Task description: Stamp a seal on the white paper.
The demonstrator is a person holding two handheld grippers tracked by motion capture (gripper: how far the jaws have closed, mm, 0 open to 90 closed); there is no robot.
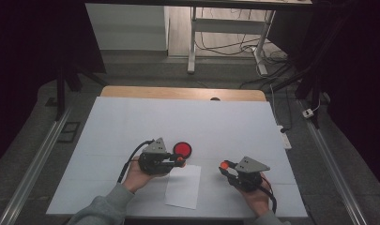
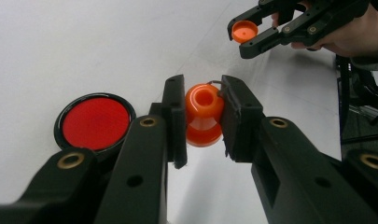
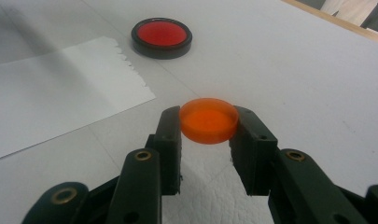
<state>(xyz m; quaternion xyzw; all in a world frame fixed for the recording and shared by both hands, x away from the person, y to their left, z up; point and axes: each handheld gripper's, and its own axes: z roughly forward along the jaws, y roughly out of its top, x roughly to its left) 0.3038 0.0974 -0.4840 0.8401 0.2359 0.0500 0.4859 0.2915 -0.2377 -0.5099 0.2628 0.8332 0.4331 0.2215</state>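
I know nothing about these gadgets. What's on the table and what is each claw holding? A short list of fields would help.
left gripper: shut on an orange stamp-like piece, open hole at its near end
right gripper: shut on a round orange cap, held by its rim above the table
ink pad: round black dish, red inside, open, beside the left gripper
paper sheet: white, flat between the hands, one torn edge
table cover: white

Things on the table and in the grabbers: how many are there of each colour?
Orange: 2, the bottle in the left gripper and the cap in the right gripper
Red with a black rim: 1, the round dish
White: 1, the paper sheet
Total: 4
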